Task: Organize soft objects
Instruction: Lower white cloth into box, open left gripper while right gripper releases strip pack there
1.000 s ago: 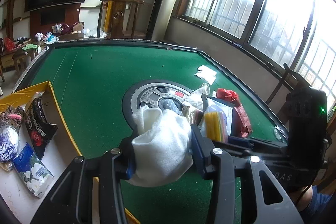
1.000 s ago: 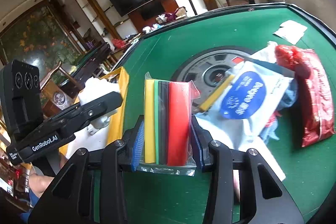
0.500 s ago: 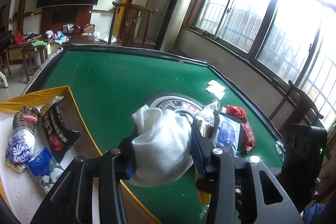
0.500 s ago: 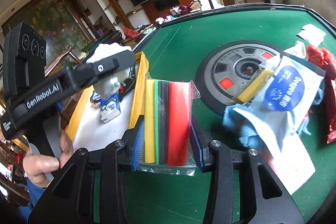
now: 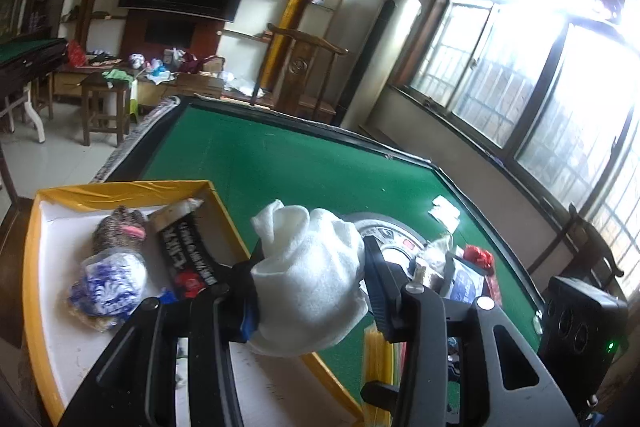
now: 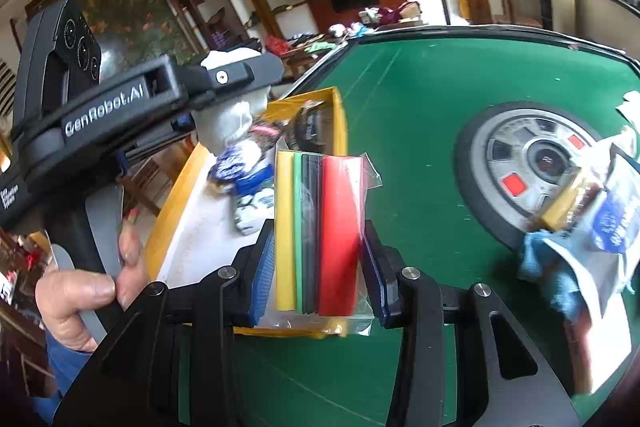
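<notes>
Two grippers are carrying soft things to the yellow tray.

The left gripper [image 5: 312,283] is squeezing a white cloth [image 5: 308,279] over the yellow tray [image 5: 120,189] at the green table's [image 5: 288,163] left edge; the right gripper [image 6: 318,267] is pinching a bag of colored strips [image 6: 320,227] just beside it. Some packets are lying inside already (a pile [image 6: 580,211] is waiting by the table's middle). Big windows are lighting the room.
</notes>
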